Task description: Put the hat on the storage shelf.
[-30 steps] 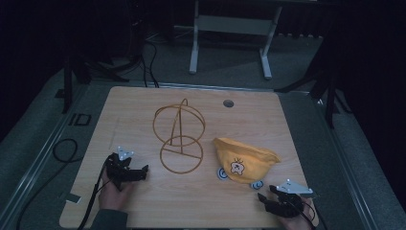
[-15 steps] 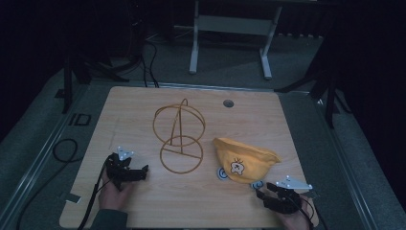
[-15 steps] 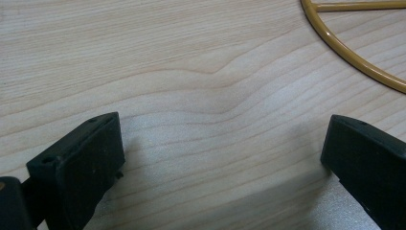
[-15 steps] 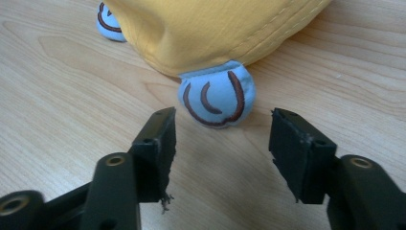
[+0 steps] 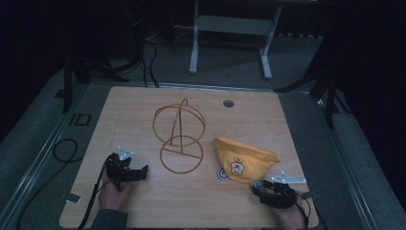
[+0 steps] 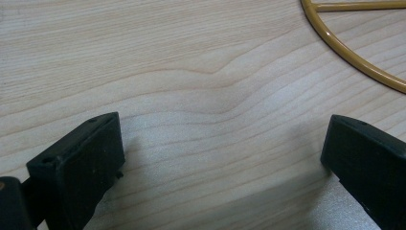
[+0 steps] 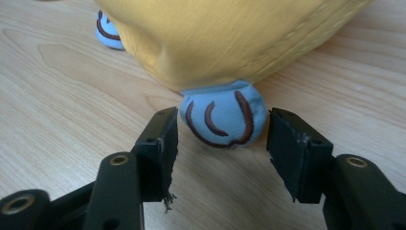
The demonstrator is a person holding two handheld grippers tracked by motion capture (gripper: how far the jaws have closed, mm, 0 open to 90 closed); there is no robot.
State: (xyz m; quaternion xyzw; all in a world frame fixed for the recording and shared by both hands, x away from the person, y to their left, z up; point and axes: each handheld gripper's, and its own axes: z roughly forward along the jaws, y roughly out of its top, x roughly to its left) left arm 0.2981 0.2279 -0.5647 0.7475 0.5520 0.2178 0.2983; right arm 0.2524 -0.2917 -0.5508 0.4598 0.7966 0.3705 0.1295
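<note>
Nearest, at the table's right near edge, the right gripper (image 5: 262, 190) sits low on the wood with its 2 jaws on either side of the pale blue ear (image 7: 224, 117) that pokes out from under the yellow hat (image 5: 245, 163). The jaws have just been closing: compared with a second ago the gap is narrower, and the ear now lies between the pads. A thin strip of wood shows on each side of the ear, so the claw is released, holding nothing yet. The hand itself has barely shifted on the table since the earlier high views. That suggests the approach is done and the pinch on the ear is in progress; a little more closing should catch the fabric.

At the left near edge, the left gripper (image 5: 139, 172) rests on the table (image 5: 297, 120), its claw spread wide over bare wood, gripping nothing, in the same spot as before.

Farther in, the hat lies right of centre, its second blue ear (image 5: 221, 173) at its near left side. Just left of it stands the gold wire stand (image 5: 179, 139), its round base flat on the wood and well apart from the right gripper. At the far edge is a small grey grommet (image 5: 228, 103).
</note>
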